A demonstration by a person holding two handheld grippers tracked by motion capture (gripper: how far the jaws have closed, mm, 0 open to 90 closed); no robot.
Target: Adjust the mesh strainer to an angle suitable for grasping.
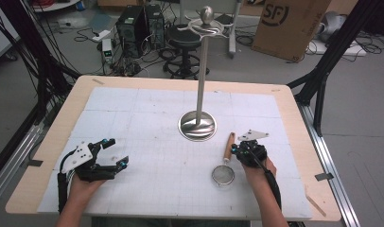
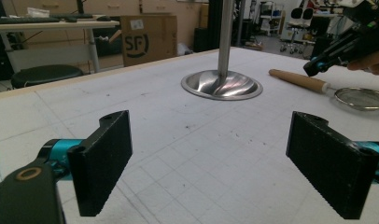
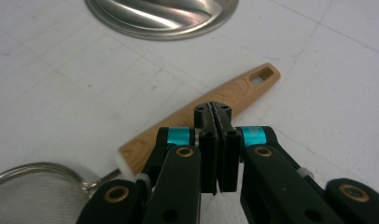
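Strainer: round wire mesh, tapered wooden handle.

Strainer: small, round steel mesh bowl with wire rim, long light wooden handle with hanging slot at far end. Lies flat on white gridded worktop, not lifted. Mesh bowl nearest me, handle pointing away toward round steel base of stand, stopping just short of it. My shut right jaws sit above handle's middle; contact with it unclear.
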